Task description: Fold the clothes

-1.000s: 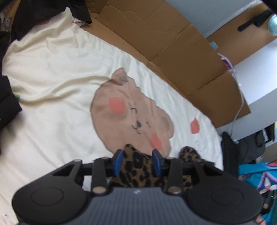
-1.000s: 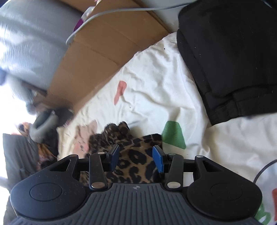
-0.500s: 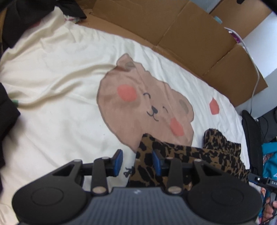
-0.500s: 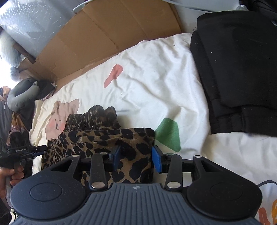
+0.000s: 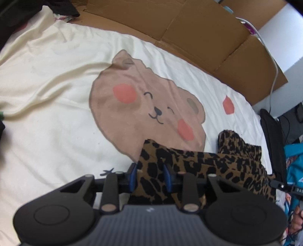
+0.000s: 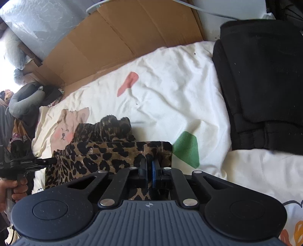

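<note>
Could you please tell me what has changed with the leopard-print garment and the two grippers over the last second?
The right gripper has closed from open and now pinches a corner of the leopard-print garment. The left gripper has narrowed around the opposite corner, with fabric between its fingers. The garment, bunched a second ago, is now stretched out between them over the bedsheet. The folded black clothes stayed put.

Open sheet ahead, cardboard behind, black pile to the right

The bedsheet point(image 5: 56, 106) lies bare beyond the leopard garment point(image 6: 106, 157), giving free passage forward. A cardboard wall point(image 6: 121, 43) closes the far edge. Folded black clothes point(image 6: 265, 85) block the right side; dark clothing point(image 5: 36, 7) crowds the far left corner.
</note>
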Demonstrator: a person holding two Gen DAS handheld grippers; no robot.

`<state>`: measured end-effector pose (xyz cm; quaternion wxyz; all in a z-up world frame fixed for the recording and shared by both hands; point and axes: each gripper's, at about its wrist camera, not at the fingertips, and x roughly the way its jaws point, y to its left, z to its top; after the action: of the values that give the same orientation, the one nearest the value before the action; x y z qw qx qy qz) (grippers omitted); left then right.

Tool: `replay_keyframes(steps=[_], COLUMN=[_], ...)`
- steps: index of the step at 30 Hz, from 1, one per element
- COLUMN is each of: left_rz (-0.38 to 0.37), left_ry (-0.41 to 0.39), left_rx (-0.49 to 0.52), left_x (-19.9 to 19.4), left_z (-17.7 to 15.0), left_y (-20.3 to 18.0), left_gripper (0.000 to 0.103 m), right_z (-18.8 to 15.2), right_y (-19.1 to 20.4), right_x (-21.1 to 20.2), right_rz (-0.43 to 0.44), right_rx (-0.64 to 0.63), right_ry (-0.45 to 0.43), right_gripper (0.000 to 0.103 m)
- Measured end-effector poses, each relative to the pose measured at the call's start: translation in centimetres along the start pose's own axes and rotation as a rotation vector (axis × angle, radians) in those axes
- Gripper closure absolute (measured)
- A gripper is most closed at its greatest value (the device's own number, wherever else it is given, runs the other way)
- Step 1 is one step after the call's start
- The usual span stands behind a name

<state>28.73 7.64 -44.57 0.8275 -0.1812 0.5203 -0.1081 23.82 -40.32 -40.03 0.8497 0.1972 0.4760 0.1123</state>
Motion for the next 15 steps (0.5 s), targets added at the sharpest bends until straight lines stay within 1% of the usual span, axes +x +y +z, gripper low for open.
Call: replay_keyframes(steps=[1,3,6,12,15], left_rz=[0.0,0.006,0.008,0.009,0.011], left_ry=[-0.001,-0.007,-0.02,-0.055,-0.05], left_rx=[0.002,0.016,0.03,0.029,0.021], left_x=[0.1,0.3,0.2,-0.7,-1.0], left_z=[0.0,0.0,0.0,-0.3,-0.3], left_y=[-0.1,-0.3,-0.5,-0.5,-0.3], left_gripper=[0.08,0.088,0.094,0.095,0.095], right_z=[0.0,0.0,0.0,-0.1,-0.1], right_y=[0.1,0.2,0.1,0.1,0.1], right_x=[0.0,0.0,0.0,-0.1,0.0], right_rz=[-0.005,-0.005,-0.006,-0.008,-0.009], right_rx=[-0.005,-0.007,-0.004,-0.005,-0.008], right_ry=[0.002,0.003,0.003,0.001,0.002], right_gripper=[0.101,0.101,0.101,0.101,0.101])
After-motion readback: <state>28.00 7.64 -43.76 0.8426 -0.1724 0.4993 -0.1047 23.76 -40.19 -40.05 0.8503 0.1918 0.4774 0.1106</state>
